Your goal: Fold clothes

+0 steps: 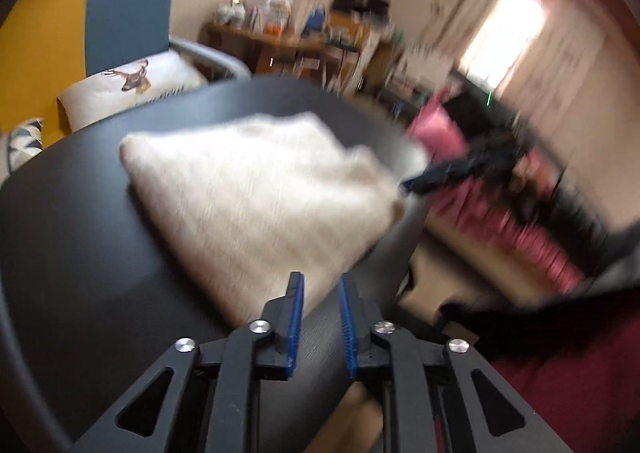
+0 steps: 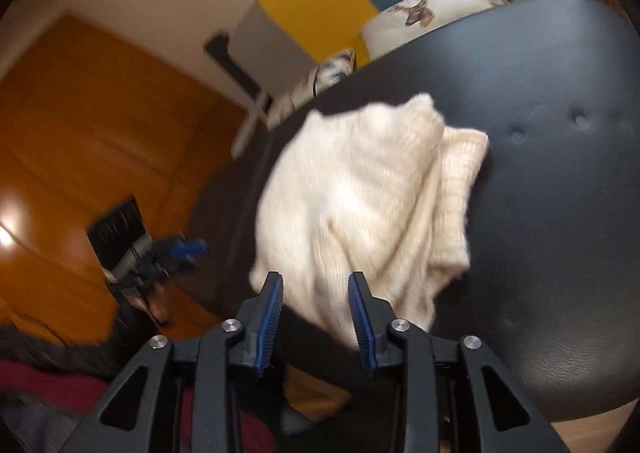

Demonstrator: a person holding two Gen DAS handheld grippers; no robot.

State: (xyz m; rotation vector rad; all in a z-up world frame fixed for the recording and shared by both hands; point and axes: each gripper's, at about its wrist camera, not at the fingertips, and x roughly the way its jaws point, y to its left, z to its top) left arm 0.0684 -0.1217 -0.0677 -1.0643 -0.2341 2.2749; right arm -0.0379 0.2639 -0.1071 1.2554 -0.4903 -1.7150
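The cream ribbed knit garment point(image 2: 360, 205) lies doubled into a compact bundle on the black padded seat point(image 2: 560, 213), largely folded though a loose flap pokes out right, while the left gripper point(image 1: 320, 319) and right gripper point(image 2: 316, 321) hover near it, fingers apart and empty.

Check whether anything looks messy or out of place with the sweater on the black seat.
The cream knitted sweater sits bunched on the black padded seat, with one folded layer sticking out unevenly at its right side. Both claws, left and right, are open and hold nothing. Nothing looks spilled or damaged.
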